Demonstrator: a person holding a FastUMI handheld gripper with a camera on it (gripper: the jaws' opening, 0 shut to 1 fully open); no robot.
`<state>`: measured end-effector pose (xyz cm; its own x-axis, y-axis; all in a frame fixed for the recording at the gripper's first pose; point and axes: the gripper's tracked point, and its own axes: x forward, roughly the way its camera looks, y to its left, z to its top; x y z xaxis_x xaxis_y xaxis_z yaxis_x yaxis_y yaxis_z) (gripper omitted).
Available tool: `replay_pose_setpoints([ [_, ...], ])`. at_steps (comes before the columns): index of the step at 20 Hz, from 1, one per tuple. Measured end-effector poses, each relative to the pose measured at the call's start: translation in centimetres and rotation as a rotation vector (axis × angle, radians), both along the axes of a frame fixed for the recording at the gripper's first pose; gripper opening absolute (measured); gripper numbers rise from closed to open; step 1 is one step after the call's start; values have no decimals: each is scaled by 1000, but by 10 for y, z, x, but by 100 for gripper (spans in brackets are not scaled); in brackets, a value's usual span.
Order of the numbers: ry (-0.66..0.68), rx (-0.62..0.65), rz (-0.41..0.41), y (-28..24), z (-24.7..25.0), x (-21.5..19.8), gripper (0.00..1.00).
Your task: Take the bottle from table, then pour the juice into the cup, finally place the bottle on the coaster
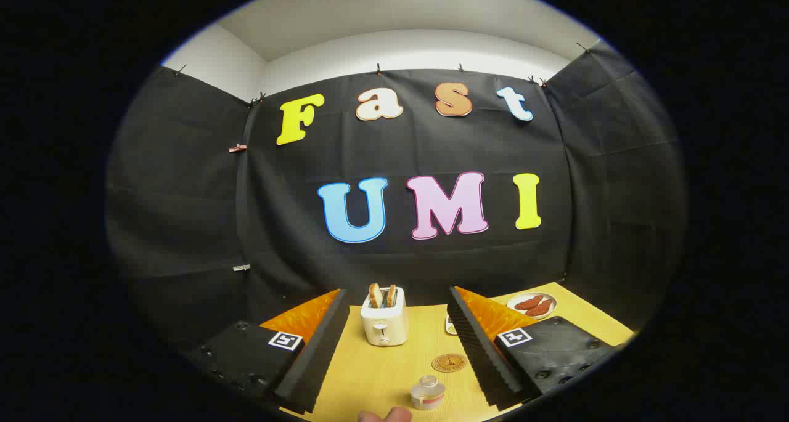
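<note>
My gripper [397,296] is open and held above the yellow wooden table [370,373], with nothing between its fingers. A small clear container with a reddish base [428,392], seen from above, stands on the table low between the fingers; whether it is the cup or the bottle I cannot tell. Just beyond it lies a round brown coaster [449,363], close to the right finger. A small pale object [450,325] is half hidden behind the right finger, too covered to identify.
A cream toaster [384,324] with two slices of toast stands ahead between the fingers, near the black cloth wall. A plate with sausages [532,305] sits at the far right of the table. A person's fingertips [385,414] show at the near table edge.
</note>
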<state>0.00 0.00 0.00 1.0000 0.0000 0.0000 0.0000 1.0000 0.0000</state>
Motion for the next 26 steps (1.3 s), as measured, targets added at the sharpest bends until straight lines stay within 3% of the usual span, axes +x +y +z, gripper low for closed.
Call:
replay_pose_setpoints([
  [16, -57, -55, 51, 27, -13, -15, 98],
  [22, -86, -57, 20, 28, -52, -31, 98],
  [26, -41, -59, -77, -2, -101, -37, 97],
])
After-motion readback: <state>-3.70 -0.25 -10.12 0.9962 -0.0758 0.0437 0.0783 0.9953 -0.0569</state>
